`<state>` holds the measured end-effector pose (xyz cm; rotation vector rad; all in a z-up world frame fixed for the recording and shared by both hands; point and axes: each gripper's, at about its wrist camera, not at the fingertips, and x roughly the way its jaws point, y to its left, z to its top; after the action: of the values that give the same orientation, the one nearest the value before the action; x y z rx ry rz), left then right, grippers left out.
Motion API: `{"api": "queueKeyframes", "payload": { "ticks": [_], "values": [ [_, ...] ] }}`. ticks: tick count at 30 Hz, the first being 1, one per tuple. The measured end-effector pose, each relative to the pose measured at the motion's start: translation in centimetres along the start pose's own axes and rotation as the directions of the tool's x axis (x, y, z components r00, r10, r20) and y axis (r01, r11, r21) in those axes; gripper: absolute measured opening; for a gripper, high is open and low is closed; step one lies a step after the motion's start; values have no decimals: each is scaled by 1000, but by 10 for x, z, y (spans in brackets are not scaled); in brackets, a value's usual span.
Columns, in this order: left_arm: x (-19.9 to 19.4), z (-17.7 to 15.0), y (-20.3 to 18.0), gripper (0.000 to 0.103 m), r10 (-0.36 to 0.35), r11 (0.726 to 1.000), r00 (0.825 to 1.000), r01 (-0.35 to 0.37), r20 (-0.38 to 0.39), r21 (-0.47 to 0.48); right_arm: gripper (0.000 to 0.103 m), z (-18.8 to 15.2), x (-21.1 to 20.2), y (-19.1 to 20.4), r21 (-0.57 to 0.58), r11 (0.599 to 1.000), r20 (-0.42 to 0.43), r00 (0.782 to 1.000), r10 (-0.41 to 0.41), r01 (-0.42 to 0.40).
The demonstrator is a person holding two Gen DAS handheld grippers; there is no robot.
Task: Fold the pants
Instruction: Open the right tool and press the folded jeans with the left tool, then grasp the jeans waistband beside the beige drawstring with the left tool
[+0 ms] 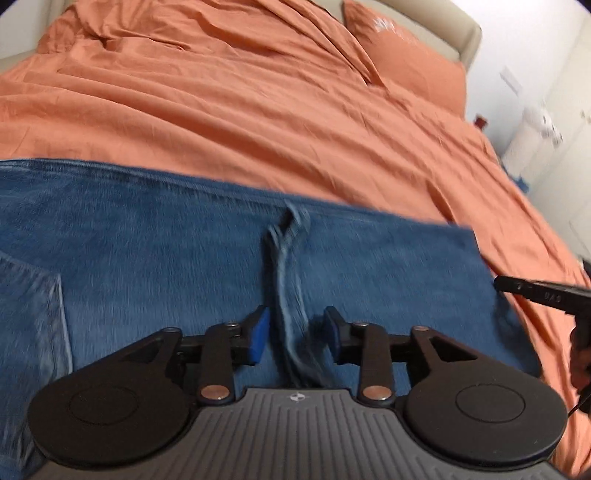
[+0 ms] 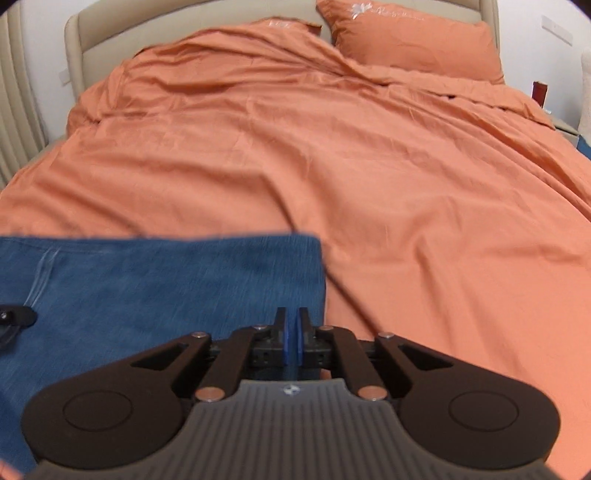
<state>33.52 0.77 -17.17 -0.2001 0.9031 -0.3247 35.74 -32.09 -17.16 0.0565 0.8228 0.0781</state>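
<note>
Blue denim pants (image 1: pixel 166 251) lie flat across the near part of an orange bed. In the left wrist view my left gripper (image 1: pixel 297 334) is open, its blue pads either side of a raised denim seam fold (image 1: pixel 286 295) in the middle of the pants. My right gripper (image 2: pixel 293 332) is shut, its pads pinching the near right edge of the pants (image 2: pixel 147 295). The right gripper's finger also shows at the right edge of the left wrist view (image 1: pixel 535 290), and the left gripper's tip shows at the left edge of the right wrist view (image 2: pixel 16 317).
The orange duvet (image 2: pixel 295 147) covers the bed beyond the pants. Orange pillows (image 2: pixel 413 40) lean on a beige headboard (image 2: pixel 207 18) at the far end. A white nightstand area (image 1: pixel 532 140) lies past the bed's right side.
</note>
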Motion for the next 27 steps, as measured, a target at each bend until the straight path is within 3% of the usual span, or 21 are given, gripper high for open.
{"api": "queueKeyframes", "payload": {
  "ticks": [8,13,19,24,27],
  "values": [
    [-23,-19,-14,41,41,999,997,-40,-68,16,1,-52,-53,14,-28,999,-119,992,37,-40],
    [-15,-26,-7,42,55,998,992,-58,-116,-27,0,-73,-53,19,-54,998,-162,987,10,-19],
    [-14,-29,-2,42,60,997,988,-65,-140,-34,0,-82,-40,16,-44,999,-170,985,9,-16],
    [-33,-24,5,42,48,998,974,-56,-221,-32,0,-76,-55,23,-94,995,-151,988,-26,12],
    [-54,-21,13,42,97,994,969,-104,-227,-22,3,-72,-69,35,-149,989,-106,994,-31,15]
  ]
}}
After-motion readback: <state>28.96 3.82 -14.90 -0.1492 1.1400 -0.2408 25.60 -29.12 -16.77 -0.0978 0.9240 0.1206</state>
